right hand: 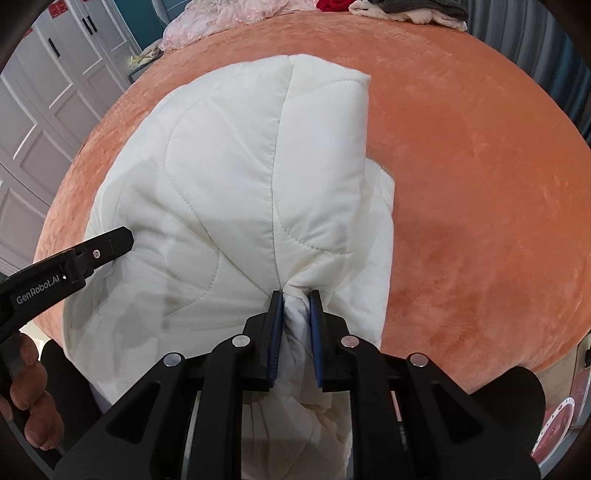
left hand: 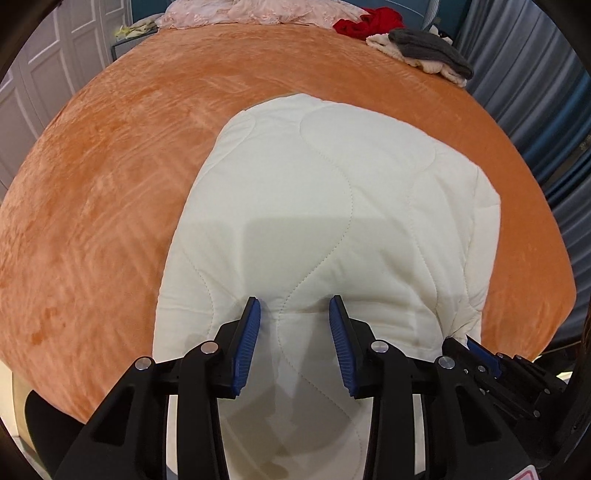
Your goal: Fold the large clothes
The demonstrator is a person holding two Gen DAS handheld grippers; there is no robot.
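We have the cream-white quilted padded cover (left hand: pixel 332 206) lying on the orange plush bedspread (left hand: pixel 110 184), near edge toward us, already doubled over into a thick multi-layer bundle. Our read: at least one fold is done; it's still bulky and uneven, with an offset layer sticking out on its right side in the right wrist view, so more folding and squaring up is left.

Right gripper (right hand: pixel 295 295): clenched on a bunched pleat of the cover's near edge, fabric squeezed between the blue ribbed pads (right hand: pixel 275 332). Solid grasp.

Left gripper (left hand: pixel 294 301): jaws partly apart over the cover's near edge, fabric sits between them, but the pads (left hand: pixel 247 343) don't visibly press on it. We count it as not gripping yet. A bare hand (right hand: pixel 29 380) carries it at the left edge of the right wrist view.

Next, in our judgement: the left one needs to close on its edge before both can lift and carry the near edge over.

Other laundry waits at the far side of the bed: pink lacy fabric (left hand: pixel 236 11), a red garment (left hand: pixel 369 22), a grey knit piece on a cream one (left hand: pixel 428 48).

Writing: "GenRobot.AI" in white on the left gripper's black body (right hand: pixel 37 286). Red labels on the white wardrobe doors (right hand: pixel 59 7), unreadable.
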